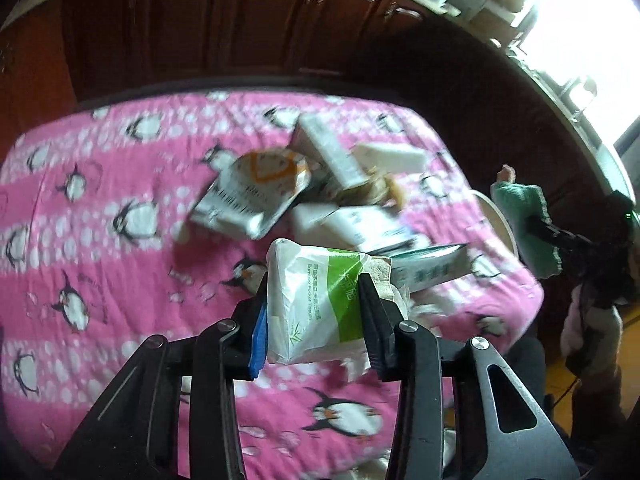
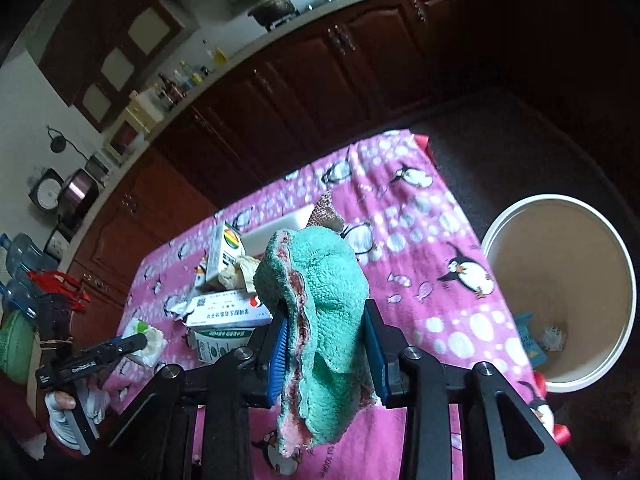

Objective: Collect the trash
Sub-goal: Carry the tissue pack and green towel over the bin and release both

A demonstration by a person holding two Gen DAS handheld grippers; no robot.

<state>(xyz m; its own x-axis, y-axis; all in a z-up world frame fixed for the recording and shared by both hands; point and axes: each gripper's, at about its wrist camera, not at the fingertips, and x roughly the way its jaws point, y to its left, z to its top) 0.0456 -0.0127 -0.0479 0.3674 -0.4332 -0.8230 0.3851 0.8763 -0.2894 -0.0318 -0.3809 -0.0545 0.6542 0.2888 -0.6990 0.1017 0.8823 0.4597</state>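
Note:
My left gripper (image 1: 313,282) is shut on a white and green tissue pack (image 1: 304,320), held above the pink penguin cloth (image 1: 100,208). My right gripper (image 2: 325,312) is shut on a crumpled green knitted cloth (image 2: 320,272) with pink edging, which hangs down between the fingers. On the table beyond lies a pile of boxes and wrappers (image 1: 256,196), seen from the other side as boxes (image 2: 228,314). The right wrist view shows the left gripper (image 2: 134,342) at lower left with the tissue pack (image 2: 148,338). The left wrist view shows the green cloth (image 1: 520,220) at the right.
A round white bin (image 2: 494,236) with a tan inside stands on the floor off the table's right edge, with a few scraps at its bottom. Dark wooden cabinets (image 2: 320,80) run behind the table. Water bottles (image 2: 20,256) and a green basket (image 2: 16,344) stand at the far left.

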